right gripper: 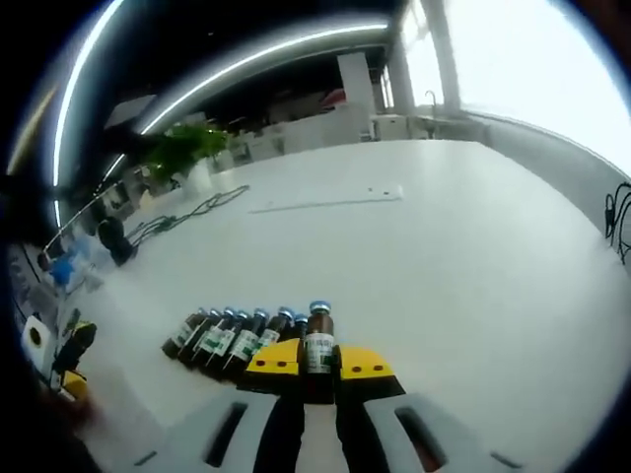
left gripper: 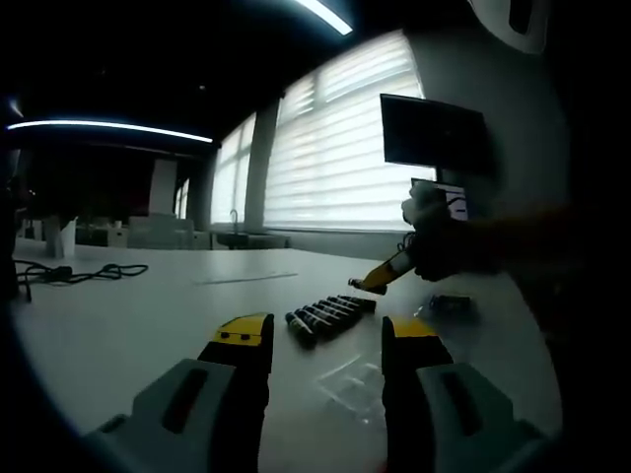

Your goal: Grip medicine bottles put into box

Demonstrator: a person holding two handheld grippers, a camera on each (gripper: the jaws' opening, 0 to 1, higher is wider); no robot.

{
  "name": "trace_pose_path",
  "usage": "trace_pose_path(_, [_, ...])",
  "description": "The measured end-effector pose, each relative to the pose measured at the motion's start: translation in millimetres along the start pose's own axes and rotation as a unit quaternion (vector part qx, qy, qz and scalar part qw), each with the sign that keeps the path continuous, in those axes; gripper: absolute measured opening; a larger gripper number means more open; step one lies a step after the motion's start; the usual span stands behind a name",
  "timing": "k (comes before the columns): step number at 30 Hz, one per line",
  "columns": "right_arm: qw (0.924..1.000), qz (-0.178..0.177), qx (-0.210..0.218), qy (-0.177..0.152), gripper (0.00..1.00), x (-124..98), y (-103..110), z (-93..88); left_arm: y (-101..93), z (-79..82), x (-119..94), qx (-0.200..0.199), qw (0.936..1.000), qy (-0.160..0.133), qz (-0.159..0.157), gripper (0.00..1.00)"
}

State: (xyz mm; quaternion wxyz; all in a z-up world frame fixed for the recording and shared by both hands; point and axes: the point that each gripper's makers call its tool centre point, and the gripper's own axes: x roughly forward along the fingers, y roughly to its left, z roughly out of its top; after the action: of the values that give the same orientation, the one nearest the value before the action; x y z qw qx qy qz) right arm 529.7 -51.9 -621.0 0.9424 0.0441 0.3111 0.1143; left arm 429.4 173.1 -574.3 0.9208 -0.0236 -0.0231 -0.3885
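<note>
bottle (right gripper: 318, 340) between right gripper (right gripper: 318, 367) jaws (upright)

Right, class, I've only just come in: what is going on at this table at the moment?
A person is working with two hand-held grippers at a white table. The right gripper is shut on one small brown medicine bottle, held upright at the end of a row of bottles lying side by side. The left gripper is open and holds nothing, its jaws spread towards the same row, with a clear plastic tray lying on the table between them.
</note>
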Motion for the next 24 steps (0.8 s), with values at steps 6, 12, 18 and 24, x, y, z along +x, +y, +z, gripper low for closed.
trace_pose_path(6, [0.9998,-0.005,-0.012,-0.017,0.08,-7.1,-2.7,0.7,-1.3,-0.5,0.3,0.002,1.0,0.001,-0.003,0.36])
trace_pose_path(12, [0.9992,-0.009,0.011,-0.036,0.07,-25.8,-1.6,-0.4,-1.8,-0.8,0.6,0.002,1.0,0.002,-0.004,0.36])
trace_pose_path(18, [0.9991,-0.007,0.004,-0.041,0.07,-41.6,5.0,2.2,-4.4,-1.6,1.4,0.004,0.9999,0.005,-0.01,0.36])
trace_pose_path(24, [0.999,-0.008,0.011,-0.043,0.07,-48.7,4.0,1.4,-3.8,-1.3,1.4,0.005,0.9999,0.005,-0.008,0.36])
